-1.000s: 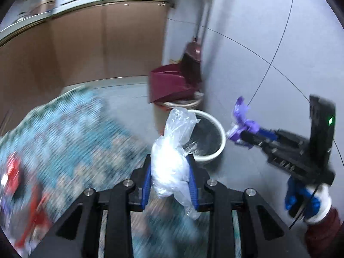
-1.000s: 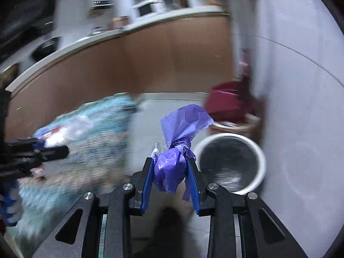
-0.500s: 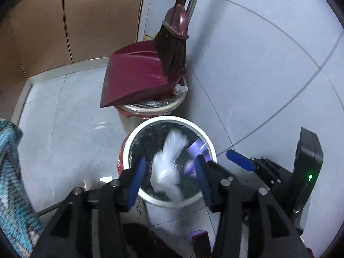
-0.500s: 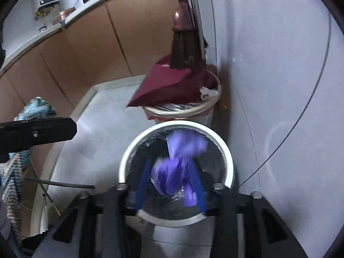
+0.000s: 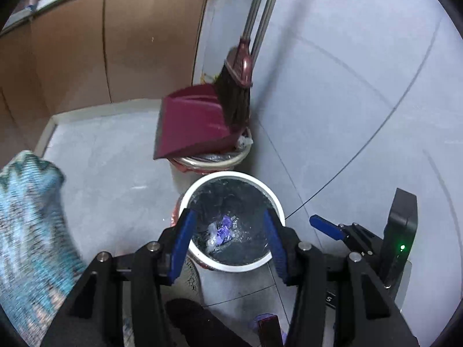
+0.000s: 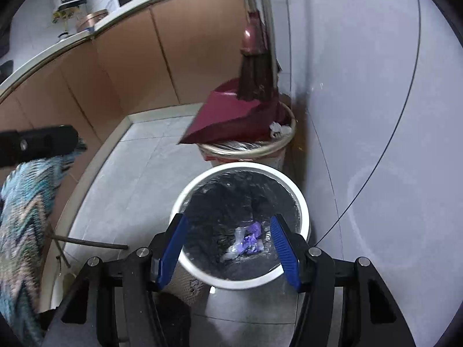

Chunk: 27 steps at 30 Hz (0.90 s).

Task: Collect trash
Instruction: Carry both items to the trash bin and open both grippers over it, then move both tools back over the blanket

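Since the earlier frame your left tongs (image 5: 228, 240) and right tongs (image 6: 228, 248) have released, both spread; the clear bag (image 6: 240, 235) and purple bag (image 6: 251, 238) lie below them inside the white-rimmed bin (image 6: 185, 196).

Grey tiled floor (image 6: 136, 173), pale wall (image 6: 361, 86), tan cabinet fronts (image 6: 185, 55) under a cluttered, seemingly kitchen counter (image 6: 121, 20).

I read only one mark: a lone white "S" on the right hand-held gripper (image 5: 328, 230), low on its body in the left wrist view. Nothing else legible.
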Tool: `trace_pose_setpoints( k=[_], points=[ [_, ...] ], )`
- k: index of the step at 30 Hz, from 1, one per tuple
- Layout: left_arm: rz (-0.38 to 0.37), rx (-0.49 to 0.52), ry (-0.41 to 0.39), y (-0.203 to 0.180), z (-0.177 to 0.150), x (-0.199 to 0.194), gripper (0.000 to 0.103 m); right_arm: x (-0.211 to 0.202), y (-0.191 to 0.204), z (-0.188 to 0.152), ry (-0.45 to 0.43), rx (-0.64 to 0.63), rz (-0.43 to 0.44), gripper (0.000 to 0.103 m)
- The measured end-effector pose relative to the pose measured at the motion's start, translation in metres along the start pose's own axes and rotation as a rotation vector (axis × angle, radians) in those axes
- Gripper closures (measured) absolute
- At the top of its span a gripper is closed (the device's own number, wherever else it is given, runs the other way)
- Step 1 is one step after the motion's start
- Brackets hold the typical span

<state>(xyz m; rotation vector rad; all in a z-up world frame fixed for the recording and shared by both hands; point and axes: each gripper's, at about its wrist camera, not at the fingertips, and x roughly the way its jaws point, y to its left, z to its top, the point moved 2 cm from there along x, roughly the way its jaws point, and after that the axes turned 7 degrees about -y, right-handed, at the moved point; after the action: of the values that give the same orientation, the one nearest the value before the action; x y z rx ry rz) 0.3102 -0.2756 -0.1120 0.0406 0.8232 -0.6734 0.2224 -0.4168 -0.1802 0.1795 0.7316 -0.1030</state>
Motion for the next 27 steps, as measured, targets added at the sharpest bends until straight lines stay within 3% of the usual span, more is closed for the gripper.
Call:
trace_pose_setpoints(
  k=[6,13,22,27],
  points=[
    [0.017,-0.018,-0.090,0.013,-0.011,-0.084,0.055,-0.057,0.036,0.010,-0.065,-0.049,0.015,0.045],
    [0.073,-0.050,-0.179,0.040,-0.048,-0.185,0.055,-0.113,0.067,0.015,-0.120,-0.108,0.011,0.044],
    [0.172,-0.111,-0.272,0.069,-0.098,-0.270,0.055,-0.171,0.099,0.012,-0.194,-0.185,0.002,0.040],
    [0.238,-0.153,-0.316,0.086,-0.119,-0.306,0.048,-0.191,0.121,0.007,-0.228,-0.233,0.020,0.038]
  ],
)
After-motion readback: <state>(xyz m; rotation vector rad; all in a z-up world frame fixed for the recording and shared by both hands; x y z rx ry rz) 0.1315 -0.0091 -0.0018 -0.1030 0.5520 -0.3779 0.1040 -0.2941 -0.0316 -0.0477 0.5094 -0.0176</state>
